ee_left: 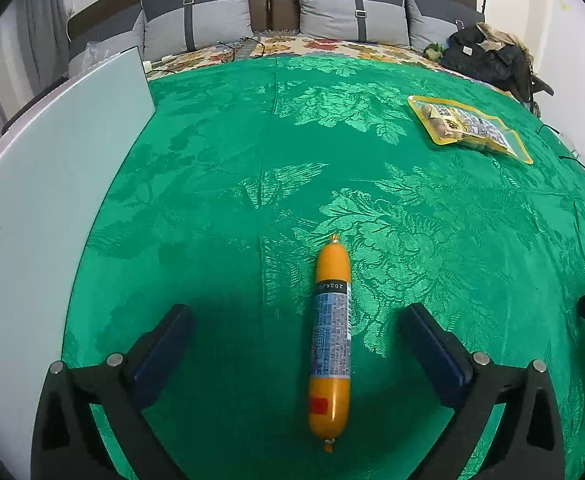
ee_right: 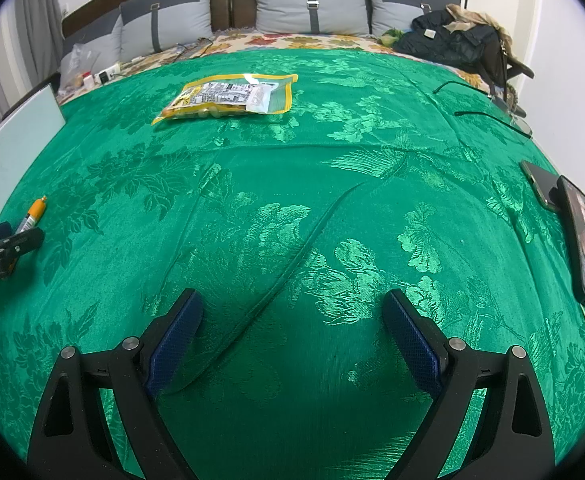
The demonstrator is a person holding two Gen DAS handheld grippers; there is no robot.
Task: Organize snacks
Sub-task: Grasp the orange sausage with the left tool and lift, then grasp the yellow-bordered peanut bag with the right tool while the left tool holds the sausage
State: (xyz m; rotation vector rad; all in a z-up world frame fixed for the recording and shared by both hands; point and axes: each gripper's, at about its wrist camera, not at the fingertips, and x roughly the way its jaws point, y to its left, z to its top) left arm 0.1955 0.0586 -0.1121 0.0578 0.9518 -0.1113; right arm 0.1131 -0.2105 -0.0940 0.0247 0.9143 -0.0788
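Yellow pouch (ee_left: 468, 126) of round snacks

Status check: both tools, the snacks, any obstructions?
Left tool open, sausage stick lying loose between its fingers. Right tool open, empty. Yellow snack pouch flat on green cloth, untouched. Phone at right edge; path clear.

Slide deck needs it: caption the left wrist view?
Open left gripper straddles an orange sausage stick lying on the green cloth, yellow snack pouch beyond.
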